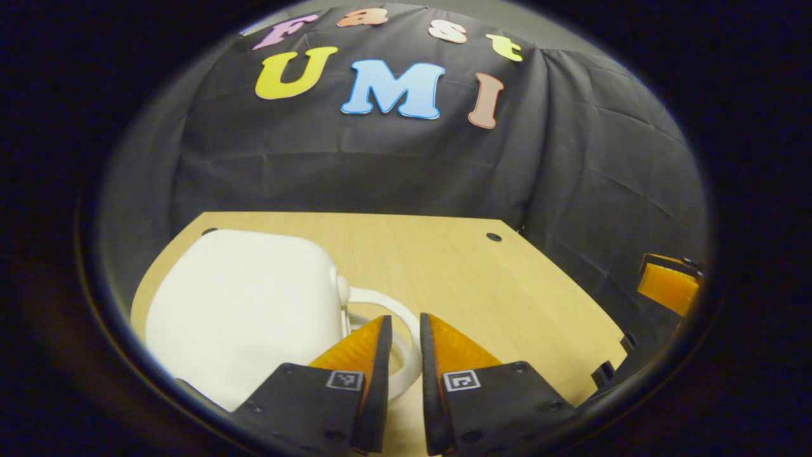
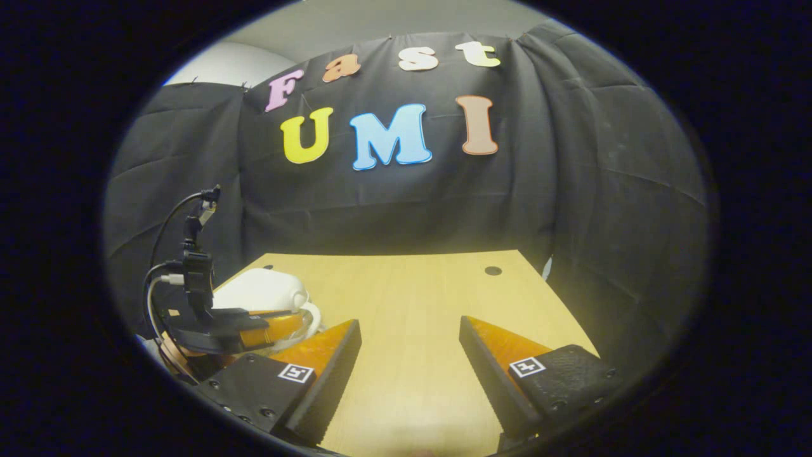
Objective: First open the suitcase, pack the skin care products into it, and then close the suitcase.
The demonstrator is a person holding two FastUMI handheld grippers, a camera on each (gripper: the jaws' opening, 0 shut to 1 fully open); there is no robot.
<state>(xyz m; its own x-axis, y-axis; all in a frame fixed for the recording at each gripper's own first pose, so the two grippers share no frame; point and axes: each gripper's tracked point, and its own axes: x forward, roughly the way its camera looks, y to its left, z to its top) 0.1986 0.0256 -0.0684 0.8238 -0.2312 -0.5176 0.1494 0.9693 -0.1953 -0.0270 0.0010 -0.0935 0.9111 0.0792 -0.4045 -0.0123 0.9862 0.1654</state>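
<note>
Sitting closed on the left part of the wooden table [image 1: 482,279], the white suitcase [image 1: 244,311] has its handle [image 1: 396,336] facing right. Left gripper [image 1: 405,330] is at that handle: fingers nearly together, one inside the loop and one outside, straddling the bar; actual pinch can't be confirmed. Right gripper [image 2: 409,336] hangs wide open over bare tabletop, holding nothing, to the right of the suitcase [image 2: 263,292] and the left gripper [image 2: 279,327].

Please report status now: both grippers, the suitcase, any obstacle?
Left gripper nearly closed around suitcase handle, not clamped. Right gripper open, empty. White suitcase closed on table. No obstacle seen.
</note>
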